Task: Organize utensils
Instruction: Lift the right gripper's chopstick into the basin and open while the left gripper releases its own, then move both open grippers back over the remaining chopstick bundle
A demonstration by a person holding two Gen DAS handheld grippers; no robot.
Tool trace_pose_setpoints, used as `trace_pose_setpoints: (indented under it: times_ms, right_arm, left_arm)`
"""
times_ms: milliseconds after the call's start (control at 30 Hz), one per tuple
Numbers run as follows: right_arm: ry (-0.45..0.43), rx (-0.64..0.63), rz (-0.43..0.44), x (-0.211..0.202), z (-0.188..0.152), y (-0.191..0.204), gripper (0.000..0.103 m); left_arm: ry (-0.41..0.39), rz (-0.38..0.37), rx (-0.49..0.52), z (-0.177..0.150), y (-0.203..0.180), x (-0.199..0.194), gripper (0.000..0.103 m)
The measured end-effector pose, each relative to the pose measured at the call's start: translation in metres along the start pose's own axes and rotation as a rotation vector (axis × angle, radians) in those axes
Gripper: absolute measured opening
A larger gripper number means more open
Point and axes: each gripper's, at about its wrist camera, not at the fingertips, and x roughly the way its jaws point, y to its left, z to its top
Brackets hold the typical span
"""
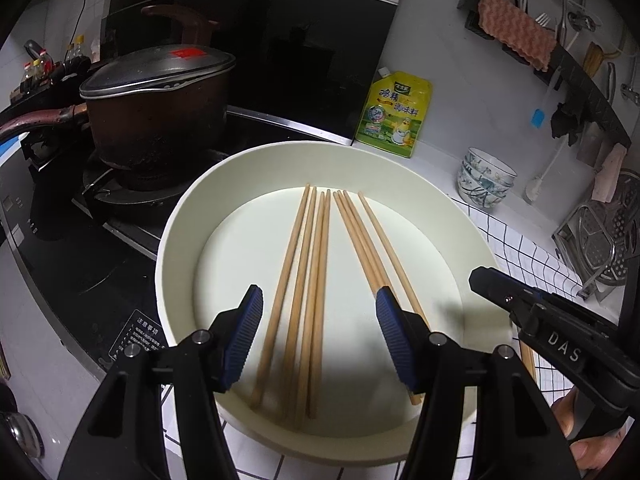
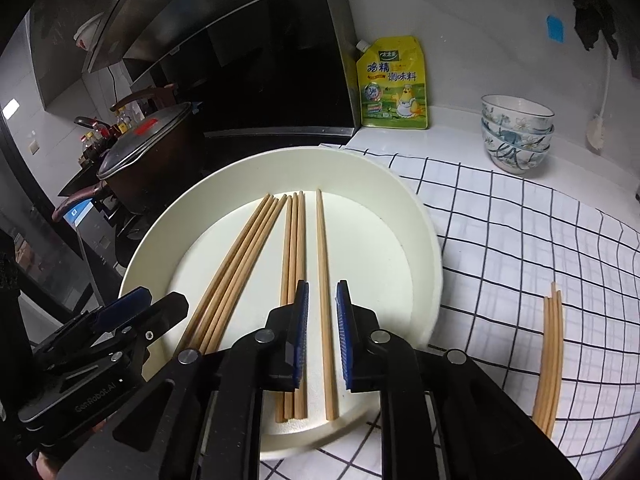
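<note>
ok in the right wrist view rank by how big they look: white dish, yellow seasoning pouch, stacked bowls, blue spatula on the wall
1. white dish, though it lies nearest the camera
2. and 3. yellow seasoning pouch and stacked bowls: too alike to rank
4. blue spatula

left hand-held gripper (image 1: 319, 336) wide open, right hand-held gripper (image 2: 322, 336) parted
</note>
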Motion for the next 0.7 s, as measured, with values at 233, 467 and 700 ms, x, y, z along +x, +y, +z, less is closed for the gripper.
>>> trace_pose_setpoints:
  times_ms: [233, 467, 700]
  right_arm:
    - [-0.024, 0.026, -0.026, -0.024, -0.013, -0.016, 0.016]
    - [-0.040, 0.052, -0.067, -0.048, -0.032, -0.041, 0.024]
    - [-0.040, 0.094, -0.143, -0.071, -0.059, -0.080, 0.030]
  left_arm:
    - [-0.006, -0.025, 0.034, -0.009, -0.020, -0.012, 0.061]
    - [0.003, -0.059, 0.066, -0.024, -0.043, -0.020, 0.066]
    - [0.011, -0.090, 0.091, -0.038, -0.064, -0.029, 0.071]
